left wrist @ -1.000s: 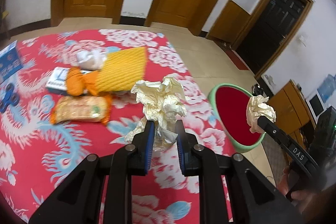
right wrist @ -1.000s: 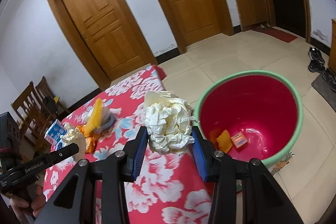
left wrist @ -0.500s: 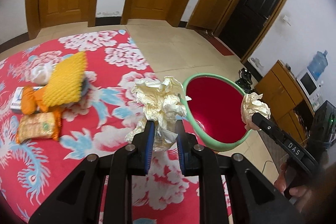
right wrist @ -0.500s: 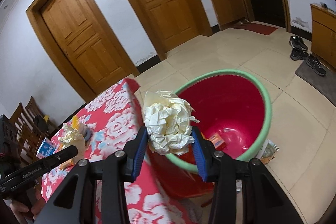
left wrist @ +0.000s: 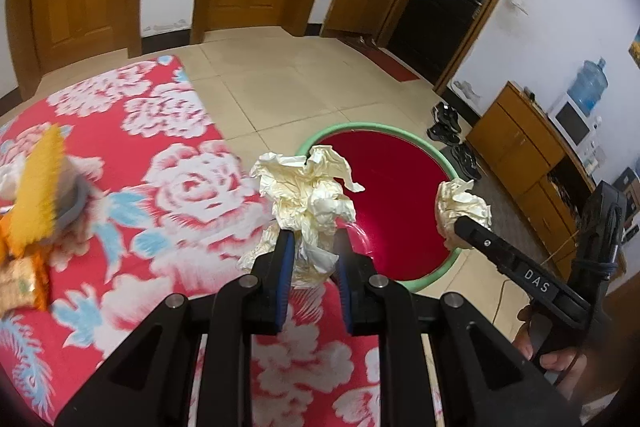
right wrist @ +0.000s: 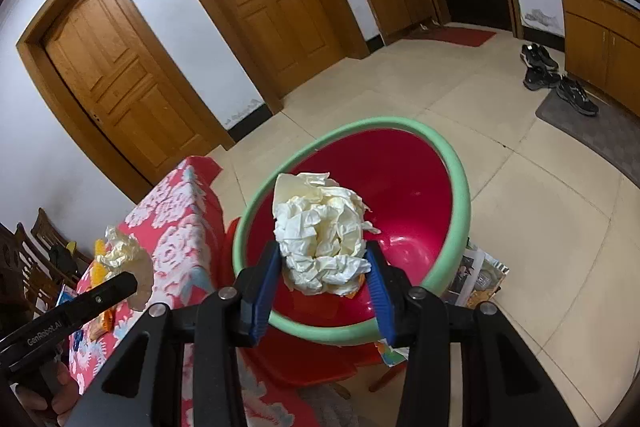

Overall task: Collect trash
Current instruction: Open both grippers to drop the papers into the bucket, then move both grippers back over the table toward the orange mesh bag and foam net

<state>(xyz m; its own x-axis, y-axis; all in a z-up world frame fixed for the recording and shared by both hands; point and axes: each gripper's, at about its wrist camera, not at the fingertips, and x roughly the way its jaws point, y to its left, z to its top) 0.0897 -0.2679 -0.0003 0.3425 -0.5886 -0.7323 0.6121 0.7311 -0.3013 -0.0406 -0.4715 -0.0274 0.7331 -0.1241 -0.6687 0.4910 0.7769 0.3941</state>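
Observation:
My left gripper (left wrist: pixel 314 247) is shut on a crumpled cream paper wad (left wrist: pixel 308 195) and holds it above the table's right edge, just left of the red bin with a green rim (left wrist: pixel 400 211). My right gripper (right wrist: pixel 322 263) is shut on a second crumpled paper wad (right wrist: pixel 322 239), held over the bin's opening (right wrist: pixel 404 195). The right gripper with its wad also shows in the left wrist view (left wrist: pixel 460 211), over the bin's right rim. The left gripper's wad shows in the right wrist view (right wrist: pixel 120 251).
The table has a red floral cloth (left wrist: pixel 172 187). A yellow foam net (left wrist: pixel 38 183) and an orange snack packet (left wrist: pixel 20 283) lie at its left. Shoes (right wrist: pixel 560 79) and a wooden cabinet (right wrist: pixel 600 39) are at the right. Trash lies on the bin's bottom (right wrist: pixel 352 291).
Both grippers have moved right with their paper wads. The right wad went from beside the bin to over its opening. The left wad went from mid-table to the table's right edge.

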